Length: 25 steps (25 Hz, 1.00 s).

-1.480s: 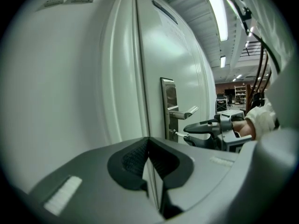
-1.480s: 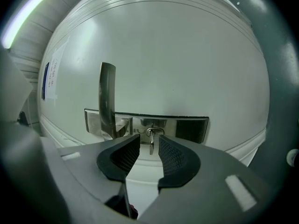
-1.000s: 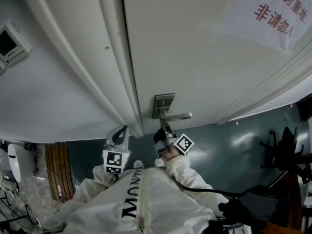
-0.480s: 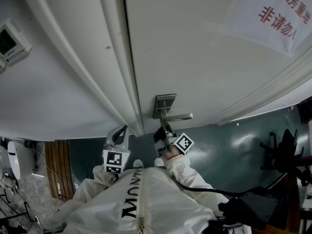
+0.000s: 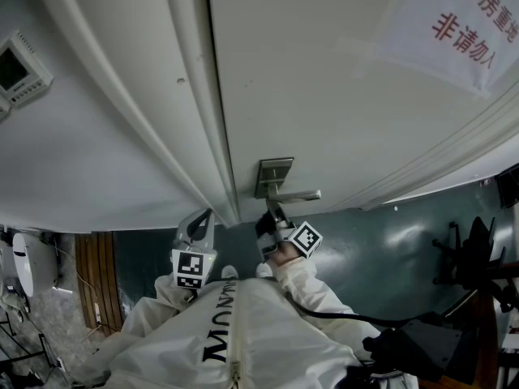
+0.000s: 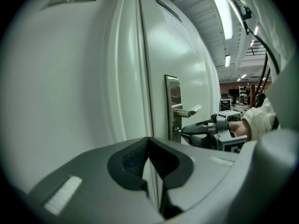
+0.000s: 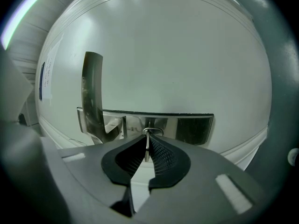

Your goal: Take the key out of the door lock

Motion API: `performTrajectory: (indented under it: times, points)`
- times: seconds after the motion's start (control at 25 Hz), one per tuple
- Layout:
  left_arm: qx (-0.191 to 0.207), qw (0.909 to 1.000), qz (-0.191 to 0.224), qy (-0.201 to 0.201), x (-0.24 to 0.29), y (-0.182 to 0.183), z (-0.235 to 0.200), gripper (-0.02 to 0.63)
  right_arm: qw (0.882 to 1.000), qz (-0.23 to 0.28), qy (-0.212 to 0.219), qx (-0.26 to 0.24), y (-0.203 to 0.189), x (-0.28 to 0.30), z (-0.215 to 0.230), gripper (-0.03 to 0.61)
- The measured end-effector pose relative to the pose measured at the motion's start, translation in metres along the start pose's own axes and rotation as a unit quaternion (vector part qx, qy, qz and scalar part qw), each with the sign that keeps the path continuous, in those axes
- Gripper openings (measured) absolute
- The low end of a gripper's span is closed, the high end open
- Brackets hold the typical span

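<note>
White door (image 5: 340,79) before us: our right hand-held gripper (image 7: 147,143), jaws just closing, pinches the key (image 7: 147,148) at the lock plate's (image 5: 273,168) six o'clock; left hand-held gripper (image 6: 148,141) closed, empty.

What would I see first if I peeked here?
A big white door fills the head view, with a paper sign in red writing at its upper right. Below its silver handle, the right gripper has just been closing its jaws on the small key in the lock plate.

White door (image 5: 324,71) — lock plate (image 5: 273,174) mounted, key (image 7: 147,140) inserted.
</note>
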<state>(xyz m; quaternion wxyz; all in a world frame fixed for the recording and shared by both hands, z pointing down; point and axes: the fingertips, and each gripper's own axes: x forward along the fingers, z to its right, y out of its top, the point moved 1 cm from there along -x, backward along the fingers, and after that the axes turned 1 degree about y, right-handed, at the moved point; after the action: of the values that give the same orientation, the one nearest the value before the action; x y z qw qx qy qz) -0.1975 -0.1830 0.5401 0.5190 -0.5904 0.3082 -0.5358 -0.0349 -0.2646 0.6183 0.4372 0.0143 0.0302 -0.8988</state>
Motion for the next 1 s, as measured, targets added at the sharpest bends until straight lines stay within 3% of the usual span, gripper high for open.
performTrajectory:
  times: [1.0]
  points:
    - [0.002,1.0,-0.004,0.003,-0.0063,-0.002,0.0083,0.0,1.0,-0.006,0.002,-0.006,-0.002,-0.0022,-0.004,0.021]
